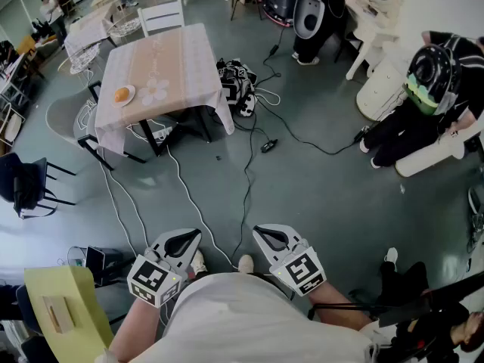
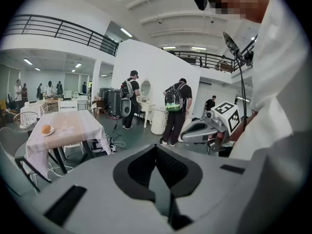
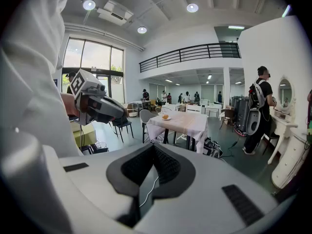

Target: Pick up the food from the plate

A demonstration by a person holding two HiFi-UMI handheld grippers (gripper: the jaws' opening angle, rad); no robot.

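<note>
- Head view: food point(image 1: 121, 94) is a small round orange-tan lump, bun-like, on a small white plate point(image 1: 131, 88).
- Plate sits near one edge of the table point(image 1: 178, 63), at its left side in this view, touching the cloth point(image 1: 219, 104).
- Cloth is white w/ a beige centre panel and a pale flower print; it hangs over all sides, and dark legs show below.
- Table is square and well apart from both grippers.
- L gripper point(image 1: 189, 237): jaws fully closed, pads together, nothing held. Held low, close to the person's torso.
- R gripper point(image 1: 263, 234): same, jaws closed tight and empty, just beside the L one.
- Gripper bodies are smooth grey plastic w/ black ribbed pads; each has a marker cube at the rear.
- Floor point(image 1: 325, 195) is smooth grey-green w/ a broad open strip between person and table.
- Cables point(image 1: 246, 169), white and black, trail across that strip from the table's underside toward the person's feet.
- Black-and-white bag point(image 1: 238, 87) lies on the floor at the table's right corner.
- Black chair point(image 1: 29, 184) stands left of the path; white chair point(image 1: 162, 17) at the table's far side.
- Yellow box point(image 1: 66, 302) just left of the L gripper.
- Right edge: seated person in a helmet point(image 1: 431, 70) beside white furniture.
</note>
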